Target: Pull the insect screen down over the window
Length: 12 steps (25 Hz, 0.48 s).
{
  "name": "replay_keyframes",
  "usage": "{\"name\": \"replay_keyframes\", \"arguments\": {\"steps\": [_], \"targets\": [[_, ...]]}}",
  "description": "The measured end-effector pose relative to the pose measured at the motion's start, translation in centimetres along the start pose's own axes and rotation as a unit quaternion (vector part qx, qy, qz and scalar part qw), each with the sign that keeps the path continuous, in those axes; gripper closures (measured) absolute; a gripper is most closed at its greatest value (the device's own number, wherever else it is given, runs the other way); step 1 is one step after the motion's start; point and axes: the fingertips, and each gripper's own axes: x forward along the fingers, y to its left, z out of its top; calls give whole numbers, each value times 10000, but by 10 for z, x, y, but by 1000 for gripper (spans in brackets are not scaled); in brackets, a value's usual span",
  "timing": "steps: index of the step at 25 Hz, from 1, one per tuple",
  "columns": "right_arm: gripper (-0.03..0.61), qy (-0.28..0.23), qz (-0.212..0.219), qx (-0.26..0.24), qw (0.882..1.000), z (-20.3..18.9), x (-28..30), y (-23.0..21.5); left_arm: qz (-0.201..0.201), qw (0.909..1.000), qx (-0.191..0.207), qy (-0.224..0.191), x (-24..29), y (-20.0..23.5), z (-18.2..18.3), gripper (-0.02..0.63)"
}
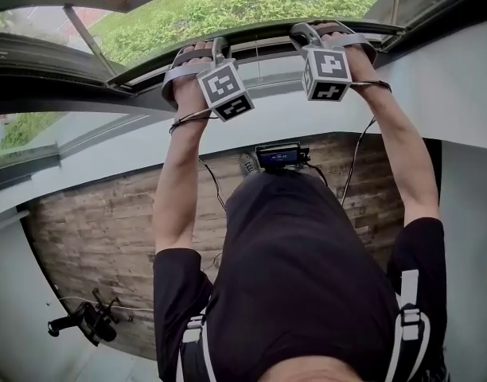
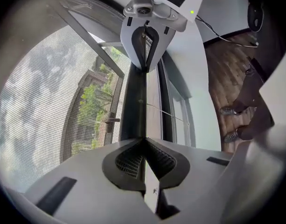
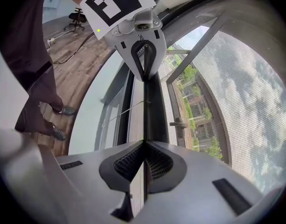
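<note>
The insect screen's grey mesh (image 2: 40,101) (image 3: 236,92) covers the window glass. Its dark bottom bar (image 1: 259,41) (image 2: 133,101) (image 3: 154,111) runs between my two grippers, low at the sill. My left gripper (image 1: 216,50) (image 2: 144,141) is shut on a thin lip of that bar. At the bar's other end my right gripper (image 1: 311,32) (image 3: 144,143) is shut on the same lip. Each gripper view shows the other gripper further along the bar, the right gripper (image 2: 145,69) and the left gripper (image 3: 144,78).
A window handle (image 2: 112,120) (image 3: 177,123) shows behind the mesh. A white wall (image 1: 466,94) lies below the sill, with wooden floor (image 1: 92,237) under me. An office chair (image 1: 84,321) stands at the left, and a cable (image 1: 359,146) hangs from the right gripper.
</note>
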Motion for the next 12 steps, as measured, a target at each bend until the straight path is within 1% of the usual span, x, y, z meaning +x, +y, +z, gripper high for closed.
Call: {"name": "replay_keyframes", "arguments": {"steps": [5,8,10,12], "targets": [[557,43,-62,26,10000,-4,11,13,-38,10000,-45,61,9,-15,0,595],[557,116,158,106,9998,-5,16,27,-202,9997,-37,95,19,-28,-4,595],[557,147,308,147,9993,-6,25,37,-390,9991,-109,83,28,-41,-6,595],[557,167,376,168,9990,-7,34,46,-490,9986,-189,67,35,-52,-8,595]]}}
